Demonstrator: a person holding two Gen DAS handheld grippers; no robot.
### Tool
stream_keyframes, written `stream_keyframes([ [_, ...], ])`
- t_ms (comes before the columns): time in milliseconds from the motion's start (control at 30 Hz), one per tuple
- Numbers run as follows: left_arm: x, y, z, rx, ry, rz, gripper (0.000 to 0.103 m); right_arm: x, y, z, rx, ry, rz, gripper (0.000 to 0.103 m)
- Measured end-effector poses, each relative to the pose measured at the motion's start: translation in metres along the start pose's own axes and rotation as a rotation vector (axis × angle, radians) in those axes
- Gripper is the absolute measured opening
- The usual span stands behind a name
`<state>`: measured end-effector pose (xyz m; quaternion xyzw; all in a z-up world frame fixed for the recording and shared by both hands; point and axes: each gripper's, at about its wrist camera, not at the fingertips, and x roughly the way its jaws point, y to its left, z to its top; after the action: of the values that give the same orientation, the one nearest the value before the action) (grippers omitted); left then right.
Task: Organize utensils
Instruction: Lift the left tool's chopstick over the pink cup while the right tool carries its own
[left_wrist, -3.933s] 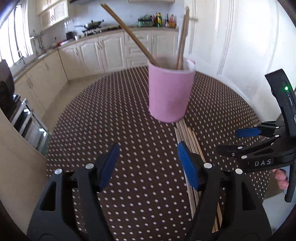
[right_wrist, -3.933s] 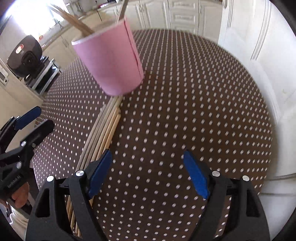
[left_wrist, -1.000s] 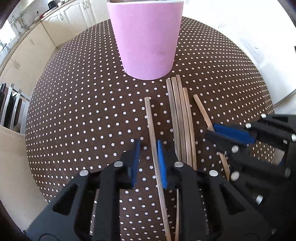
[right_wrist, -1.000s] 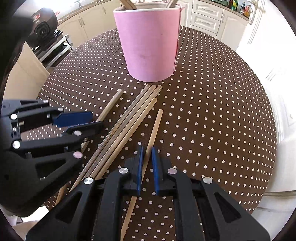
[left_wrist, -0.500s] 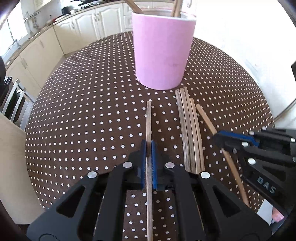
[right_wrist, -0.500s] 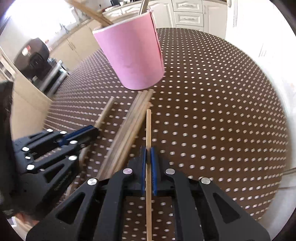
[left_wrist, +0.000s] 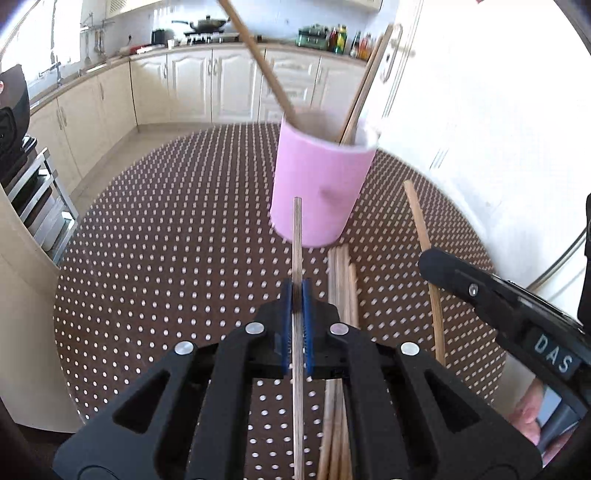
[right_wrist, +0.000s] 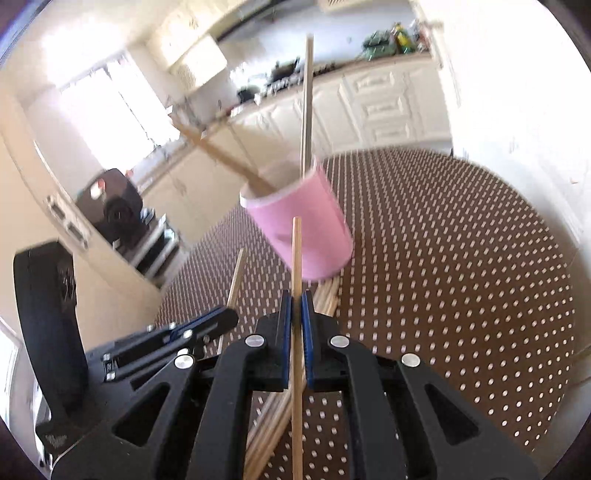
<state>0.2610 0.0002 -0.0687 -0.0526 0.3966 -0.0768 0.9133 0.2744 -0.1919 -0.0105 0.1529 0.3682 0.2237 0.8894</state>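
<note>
- Left wrist view: left gripper (left_wrist: 296, 295) clenched on a thin wooden stick (left_wrist: 297, 236), long axis running straight ahead, tip toward the pink cup (left_wrist: 319, 188). Cup is smooth, cylindrical, standing on the dotted brown table (left_wrist: 166, 251), with two sticks leaning in it. Loose bundle (left_wrist: 343, 280) lies flat just right of the grip. Right gripper (left_wrist: 428, 258) enters from the right, pinching a second stick (left_wrist: 421, 229).
- Right wrist view: right gripper (right_wrist: 296, 301), tilted downward, grasps that stick (right_wrist: 296, 251), pointing at the cup (right_wrist: 306, 229). View is rolled and blurred.
</note>
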Motion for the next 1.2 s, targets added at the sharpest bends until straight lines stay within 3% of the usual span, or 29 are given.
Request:
stream_keyframes([
  [333,-0.041,-0.011,0.005,-0.005,-0.135,0.007,0.006,-0.023,0.01,0.008,-0.036,-0.235,-0.02,0.004],
  [700,-0.055,-0.015,0.033,-0.037,-0.222,0.004,0.006,-0.033,0.019,0.015,-0.065,-0.348,-0.011,0.004],
  [1200,-0.081,-0.02,0.075,-0.047,-0.368,0.02,0.006,-0.049,0.042,0.042,-0.118,-0.59,-0.07,0.004],
])
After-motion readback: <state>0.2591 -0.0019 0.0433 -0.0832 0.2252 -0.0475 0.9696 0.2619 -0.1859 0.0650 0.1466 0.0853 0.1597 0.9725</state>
